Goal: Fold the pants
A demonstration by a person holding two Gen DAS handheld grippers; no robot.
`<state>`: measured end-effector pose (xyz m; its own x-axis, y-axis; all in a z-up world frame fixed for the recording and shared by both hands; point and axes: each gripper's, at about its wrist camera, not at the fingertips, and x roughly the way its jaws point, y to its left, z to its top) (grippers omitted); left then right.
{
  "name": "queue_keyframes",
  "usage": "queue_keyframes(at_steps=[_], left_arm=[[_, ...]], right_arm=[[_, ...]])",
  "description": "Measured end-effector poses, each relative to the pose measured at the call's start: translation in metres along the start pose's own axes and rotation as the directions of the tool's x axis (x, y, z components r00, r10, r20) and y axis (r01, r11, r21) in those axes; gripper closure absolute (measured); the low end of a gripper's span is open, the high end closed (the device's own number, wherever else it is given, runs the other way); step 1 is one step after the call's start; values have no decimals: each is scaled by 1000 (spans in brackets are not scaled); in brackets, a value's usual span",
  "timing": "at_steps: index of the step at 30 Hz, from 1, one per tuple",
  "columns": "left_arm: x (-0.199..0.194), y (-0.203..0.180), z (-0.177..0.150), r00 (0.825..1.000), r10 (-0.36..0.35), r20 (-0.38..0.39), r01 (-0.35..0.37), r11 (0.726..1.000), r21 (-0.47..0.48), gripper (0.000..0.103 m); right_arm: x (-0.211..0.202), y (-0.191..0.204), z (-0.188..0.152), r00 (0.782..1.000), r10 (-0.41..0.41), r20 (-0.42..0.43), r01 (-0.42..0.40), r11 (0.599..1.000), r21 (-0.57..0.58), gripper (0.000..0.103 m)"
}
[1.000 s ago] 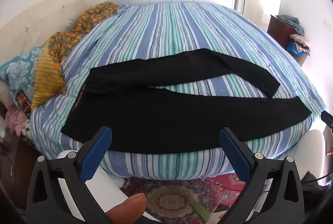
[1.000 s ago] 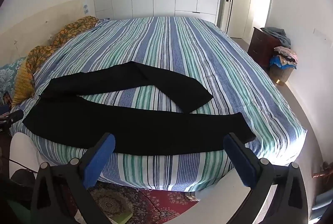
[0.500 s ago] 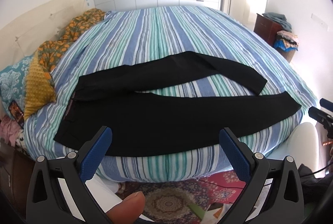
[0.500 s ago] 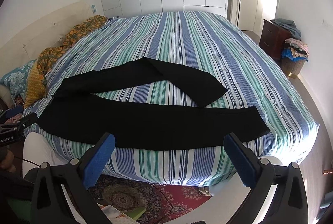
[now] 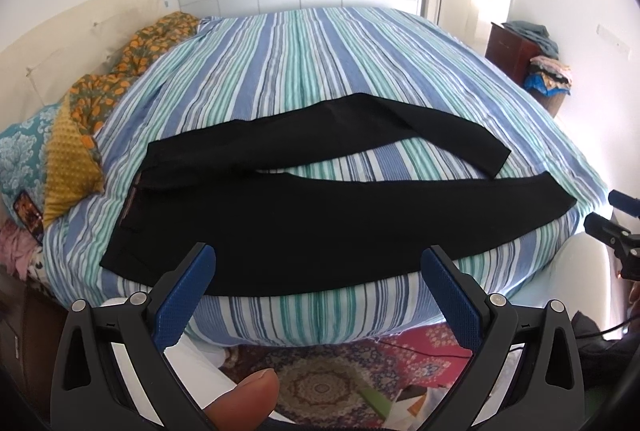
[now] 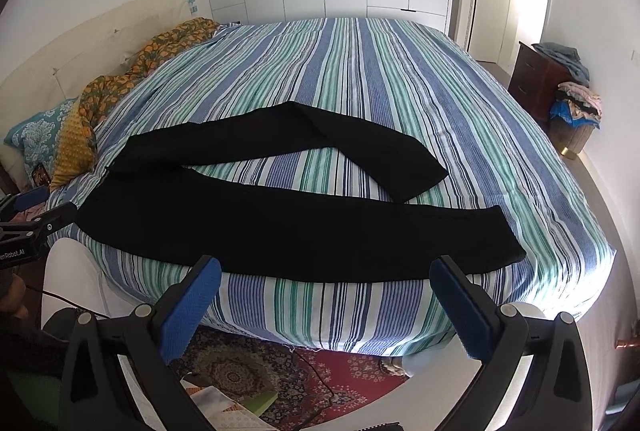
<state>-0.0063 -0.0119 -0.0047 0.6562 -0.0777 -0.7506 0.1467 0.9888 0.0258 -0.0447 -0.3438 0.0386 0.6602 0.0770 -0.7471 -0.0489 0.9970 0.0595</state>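
Black pants [image 5: 320, 223] lie spread on the striped bed [image 5: 320, 71], waist at the left, legs splayed to the right; the far leg bends back toward me. They show in the right wrist view [image 6: 300, 235] too. My left gripper [image 5: 316, 271] is open and empty, held off the bed's near edge before the waist half. My right gripper [image 6: 326, 281] is open and empty, off the near edge before the near leg's lower half. Each gripper shows at the edge of the other's view: the right gripper [image 5: 616, 227] and the left gripper [image 6: 28, 219].
Pillows and an orange floral blanket [image 5: 100, 91] lie at the bed's left end by the headboard. A patterned rug [image 6: 320, 375] with papers covers the floor below me. A dark dresser [image 6: 536, 79] and a laundry basket [image 6: 572, 127] stand at the right wall. White wardrobes line the back.
Both grippers have risen and drawn slightly back from the bed, staying open. The pants have not moved.
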Motion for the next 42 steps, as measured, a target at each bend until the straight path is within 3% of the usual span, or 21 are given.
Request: queue_keyframes(at_steps=[42], left_arm=[[4, -1, -2, 1000, -17, -19, 17, 1000, -7, 0]], right_arm=[[6, 10, -2, 1000, 17, -16, -17, 1000, -15, 0]])
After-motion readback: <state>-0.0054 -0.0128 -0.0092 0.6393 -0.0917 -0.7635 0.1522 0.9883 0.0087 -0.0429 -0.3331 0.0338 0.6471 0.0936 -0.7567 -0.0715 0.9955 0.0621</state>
